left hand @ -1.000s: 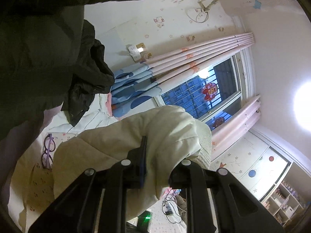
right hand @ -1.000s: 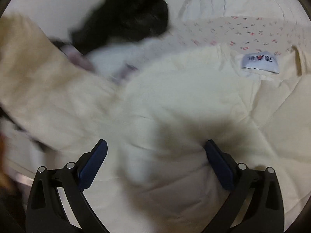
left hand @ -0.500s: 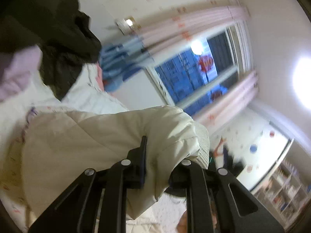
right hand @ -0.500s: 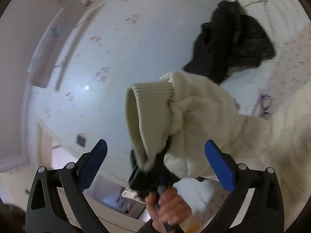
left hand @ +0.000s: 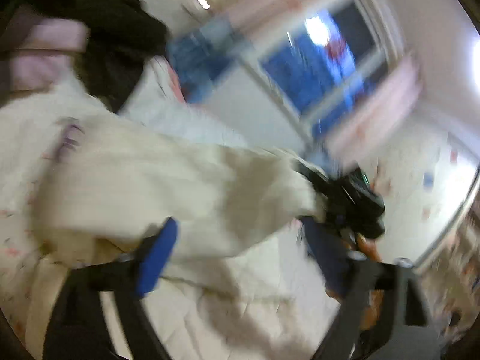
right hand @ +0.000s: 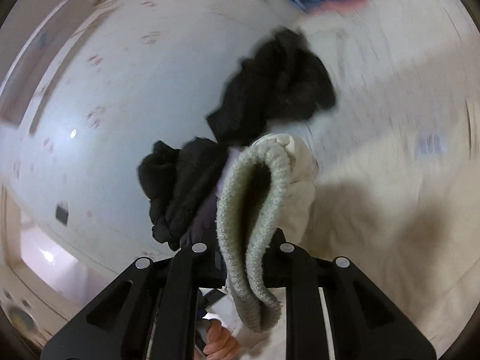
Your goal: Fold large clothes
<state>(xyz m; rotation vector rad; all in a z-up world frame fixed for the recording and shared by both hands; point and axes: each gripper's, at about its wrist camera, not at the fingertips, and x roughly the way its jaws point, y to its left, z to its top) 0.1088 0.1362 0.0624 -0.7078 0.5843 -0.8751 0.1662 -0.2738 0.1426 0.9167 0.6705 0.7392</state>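
The cream padded jacket point(left hand: 156, 186) looks soft and bulky (it sags between holds), so its ribbed cuff point(right hand: 255, 210) is the firm place. The right gripper point(right hand: 249, 258) is closing on this cuff; the left gripper point(left hand: 240, 258) is opening, with the sleeve between its jaws but not pressed.

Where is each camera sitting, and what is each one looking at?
Left wrist: sits on the left gripper, looking along its opening fingers, with nothing pinched between them, over the cream jacket toward the window; the right gripper shows ahead.
Right wrist: sits on the right gripper, whose jaws are closing on the jacket's knitted cuff, facing the wall; a hand shows below.
Both see the cream jacket and the black clothes.
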